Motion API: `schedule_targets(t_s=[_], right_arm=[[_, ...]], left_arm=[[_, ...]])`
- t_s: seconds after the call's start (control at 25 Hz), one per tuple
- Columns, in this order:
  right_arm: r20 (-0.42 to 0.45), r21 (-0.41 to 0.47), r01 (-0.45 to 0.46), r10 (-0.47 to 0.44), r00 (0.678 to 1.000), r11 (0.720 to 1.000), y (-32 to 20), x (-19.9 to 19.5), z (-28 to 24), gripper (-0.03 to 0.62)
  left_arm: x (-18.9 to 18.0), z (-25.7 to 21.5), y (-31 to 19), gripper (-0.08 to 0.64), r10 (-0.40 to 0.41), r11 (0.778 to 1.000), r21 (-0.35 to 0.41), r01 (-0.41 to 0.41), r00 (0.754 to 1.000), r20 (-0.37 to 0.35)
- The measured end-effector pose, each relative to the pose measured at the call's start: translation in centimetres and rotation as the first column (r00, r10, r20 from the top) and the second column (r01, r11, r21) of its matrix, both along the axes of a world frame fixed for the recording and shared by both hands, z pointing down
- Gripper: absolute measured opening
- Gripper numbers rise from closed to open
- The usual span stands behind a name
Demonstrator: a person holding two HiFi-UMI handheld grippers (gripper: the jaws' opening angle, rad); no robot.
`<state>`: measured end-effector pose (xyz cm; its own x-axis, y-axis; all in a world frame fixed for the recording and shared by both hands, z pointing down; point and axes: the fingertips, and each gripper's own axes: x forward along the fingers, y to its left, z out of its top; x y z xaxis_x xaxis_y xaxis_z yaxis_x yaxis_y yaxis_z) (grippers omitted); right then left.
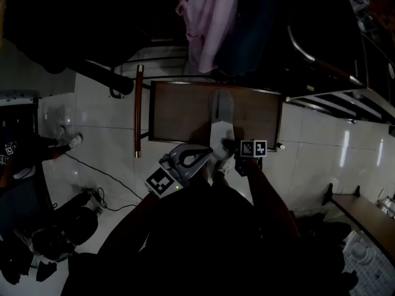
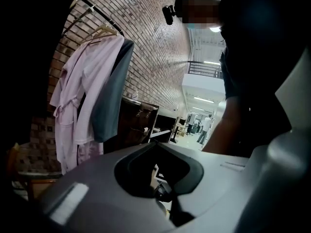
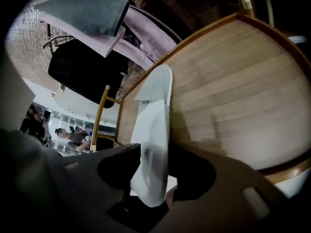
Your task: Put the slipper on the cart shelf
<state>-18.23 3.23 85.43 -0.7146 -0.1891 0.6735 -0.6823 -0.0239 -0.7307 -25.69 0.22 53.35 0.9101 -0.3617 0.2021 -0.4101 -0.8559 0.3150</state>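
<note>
A pale grey slipper (image 1: 221, 119) lies lengthwise on the brown wooden cart shelf (image 1: 179, 116), toe pointing away from me. My right gripper (image 1: 229, 144) is at the slipper's heel by the shelf's near edge. In the right gripper view the slipper (image 3: 155, 130) stands on edge between the jaws of the right gripper (image 3: 153, 178), which are closed on its heel, over the shelf boards (image 3: 233, 96). My left gripper (image 1: 191, 159) hovers just left of the heel, off the shelf's near edge. In its own view the left gripper (image 2: 155, 178) faces the room with nothing between its jaws, and their gap is not clear.
A pink robe (image 1: 207, 17) and a dark garment hang on a rack behind the cart. The cart's wooden handle (image 1: 139, 110) runs along its left side. A black cable (image 1: 92, 171) lies on the white tiles at left. Metal rails (image 1: 333, 85) stand to the right.
</note>
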Motion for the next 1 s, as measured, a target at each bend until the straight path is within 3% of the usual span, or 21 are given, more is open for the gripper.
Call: schedule_targets(t_s=[0.24, 0.44, 1.0], right_arm=[[0.015, -0.004, 0.018, -0.018, 1.0, 1.0, 0.1, -0.8, -0.1, 0.125], [0.087, 0.058, -0.022, 0.017, 0.996, 0.998, -1.4, -1.4, -3.2, 0.071], [0.126, 0.222, -0.161, 0.136, 0.983, 0.962, -0.5, 2.2, -11.9, 0.066]], left_arm=[[-1.1, 0.5, 0.4, 0.006, -0.027, 0.999, -0.018, 0.027, 1.0, 0.005], [-1.4, 0.7, 0.8, 0.006, -0.034, 0.999, -0.02, 0.034, 0.999, 0.0], [1.2, -2.3, 2.1, 0.006, 0.04, 0.997, 0.061, -0.038, 0.999, -0.03]])
